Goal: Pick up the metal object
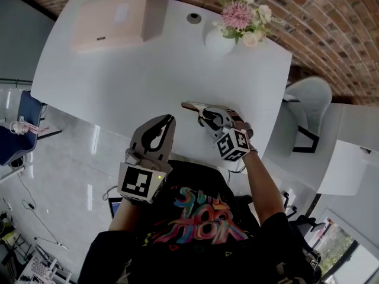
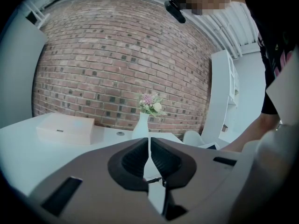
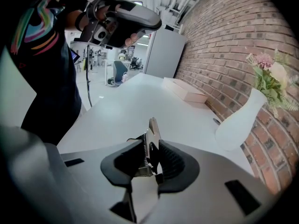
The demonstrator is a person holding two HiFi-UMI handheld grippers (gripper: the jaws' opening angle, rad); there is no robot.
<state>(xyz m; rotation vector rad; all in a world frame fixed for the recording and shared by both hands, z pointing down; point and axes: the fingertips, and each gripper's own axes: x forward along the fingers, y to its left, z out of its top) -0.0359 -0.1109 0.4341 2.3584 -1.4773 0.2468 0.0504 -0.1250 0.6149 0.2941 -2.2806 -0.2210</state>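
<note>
Right gripper view: the metal object (image 3: pixel 153 129) is pinched edge-on in the narrowed right gripper (image 3: pixel 152 149) at the near right of the table (image 1: pixel 148 70), the left gripper (image 2: pixel 149 148) is closed empty, and a slip or twist-out is judged likely from that thin bite.

metal object (image 3: pixel 152 129) | flat, silvery, toothed edge | standing edge-up | clamped between jaws
</note>
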